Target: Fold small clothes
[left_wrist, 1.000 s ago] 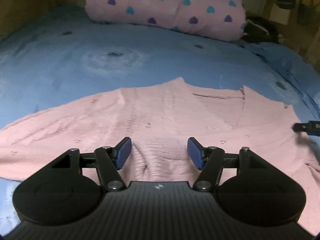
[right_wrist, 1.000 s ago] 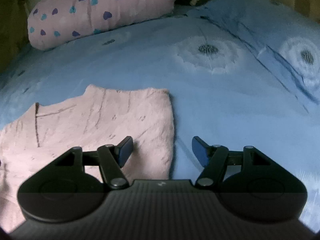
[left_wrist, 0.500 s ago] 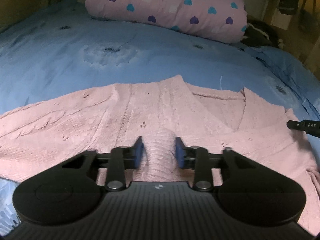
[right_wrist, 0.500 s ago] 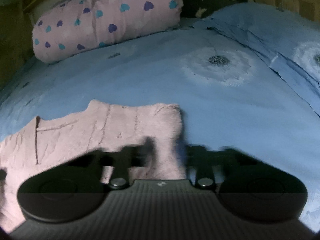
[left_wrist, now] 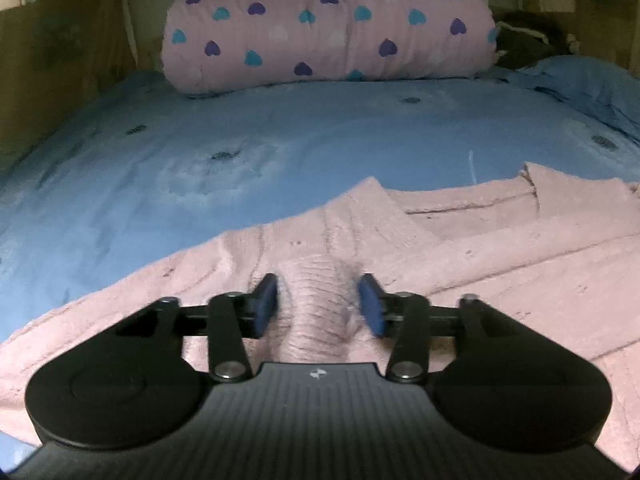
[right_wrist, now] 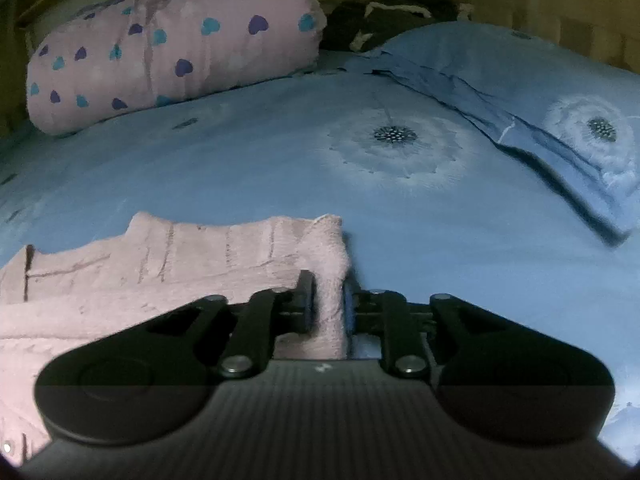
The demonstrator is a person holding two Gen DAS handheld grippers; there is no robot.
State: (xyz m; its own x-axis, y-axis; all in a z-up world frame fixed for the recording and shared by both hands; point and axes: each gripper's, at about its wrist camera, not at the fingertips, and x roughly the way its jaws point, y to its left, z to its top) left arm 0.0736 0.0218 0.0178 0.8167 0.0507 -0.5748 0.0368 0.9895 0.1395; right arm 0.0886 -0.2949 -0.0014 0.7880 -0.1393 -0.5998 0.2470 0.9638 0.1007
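Observation:
A pink knitted sweater (left_wrist: 500, 248) lies spread on the blue bedspread (left_wrist: 240, 152). In the left wrist view my left gripper (left_wrist: 319, 306) is shut on a bunched ribbed fold of the sweater (left_wrist: 320, 300), raised a little off the bed. In the right wrist view my right gripper (right_wrist: 327, 306) is shut on the sweater's right edge (right_wrist: 330, 280), lifted slightly. The sweater body (right_wrist: 120, 264) stretches to the left of it. The cloth under both gripper bodies is hidden.
A pink pillow with blue and purple hearts (left_wrist: 328, 24) lies at the head of the bed, also in the right wrist view (right_wrist: 168, 48). Dark clothing (right_wrist: 384, 16) sits beside it. A folded blue quilt with dandelion print (right_wrist: 540, 100) lies at the right.
Both grippers went from open to shut on the sweater. They have lifted it a little, and both views now sit higher with the cloth pulled up.

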